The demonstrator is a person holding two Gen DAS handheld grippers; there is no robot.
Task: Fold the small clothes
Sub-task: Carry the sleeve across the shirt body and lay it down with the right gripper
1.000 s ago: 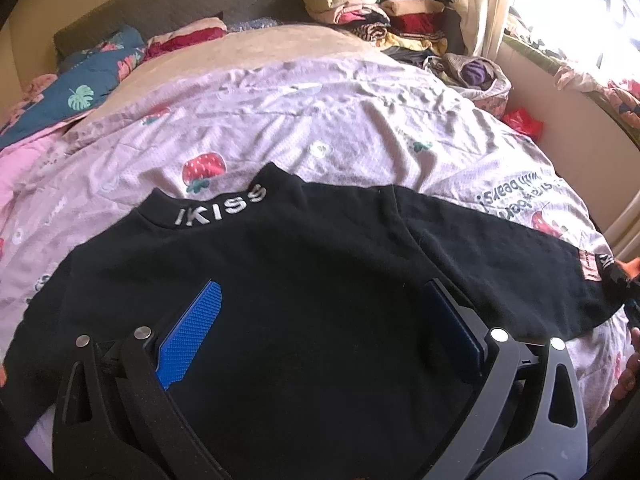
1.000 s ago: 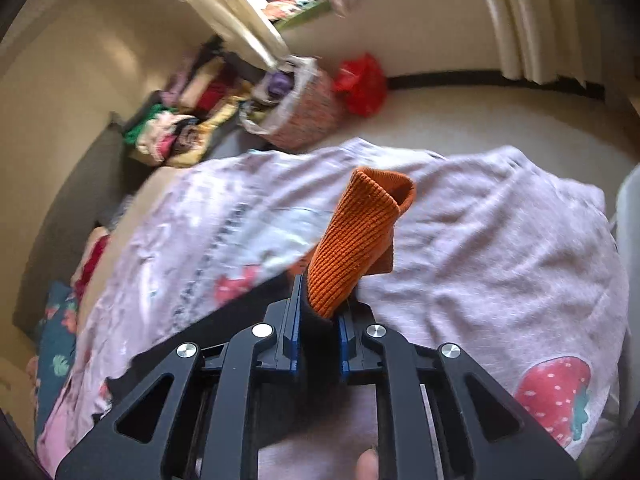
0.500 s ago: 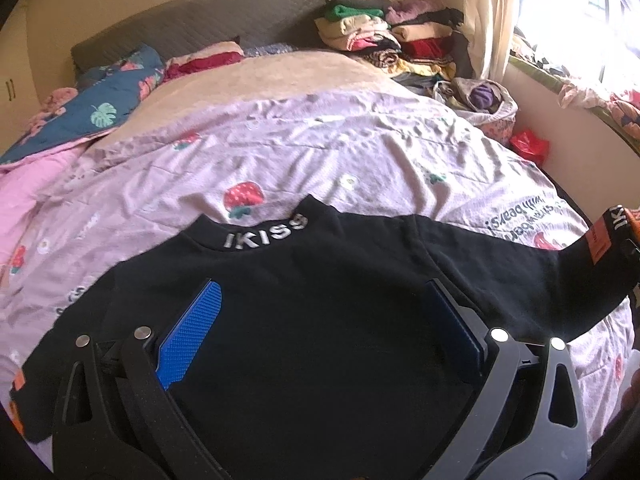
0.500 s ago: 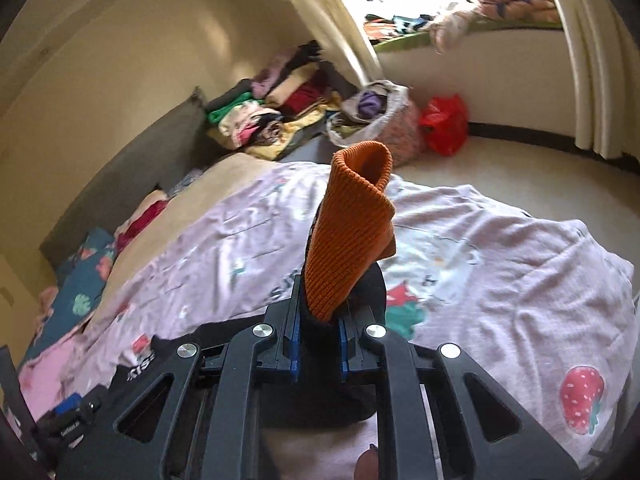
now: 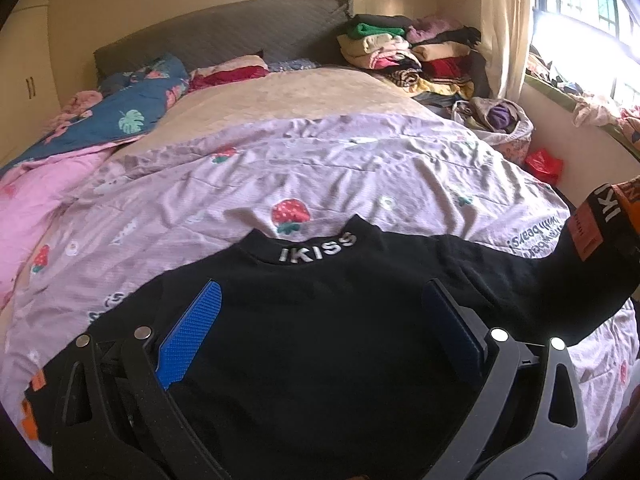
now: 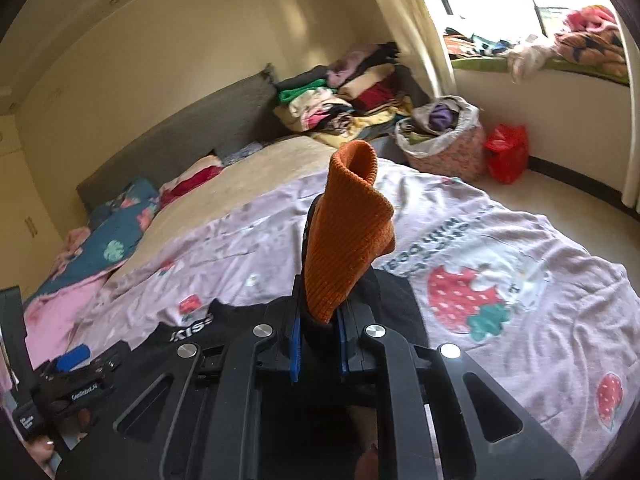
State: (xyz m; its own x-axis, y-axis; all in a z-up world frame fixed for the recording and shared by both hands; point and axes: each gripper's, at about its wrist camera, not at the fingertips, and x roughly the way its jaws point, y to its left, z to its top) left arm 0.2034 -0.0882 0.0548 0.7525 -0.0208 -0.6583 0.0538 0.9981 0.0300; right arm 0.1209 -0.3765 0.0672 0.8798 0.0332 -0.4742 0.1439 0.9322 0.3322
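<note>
A small black sweater point(image 5: 320, 320) with "IKISS" on its collar point(image 5: 316, 247) lies flat on the lilac strawberry bedspread point(image 5: 340, 168). My left gripper point(image 5: 320, 320) is open and hovers low over the sweater's chest, its blue pads point(image 5: 192, 332) wide apart. My right gripper point(image 6: 318, 344) is shut on the sweater's right sleeve at the orange ribbed cuff point(image 6: 348, 232), which stands up from the jaws. In the left wrist view that sleeve point(image 5: 580, 264) is lifted off the bed at the right edge. The other sleeve's orange cuff point(image 5: 30, 420) lies at the lower left.
Folded clothes are stacked point(image 5: 408, 56) by the grey headboard point(image 5: 224, 36). A basket of laundry point(image 6: 440, 136) and a red bag point(image 6: 506, 152) sit on the floor by the window wall. A blue floral quilt point(image 5: 116, 120) and a pink blanket point(image 5: 36, 204) lie on the left.
My right gripper has lifted the sleeve cuff off the bed and carried it up and inward toward the sweater's body. My left gripper stays open over the chest while its view tilts up.
</note>
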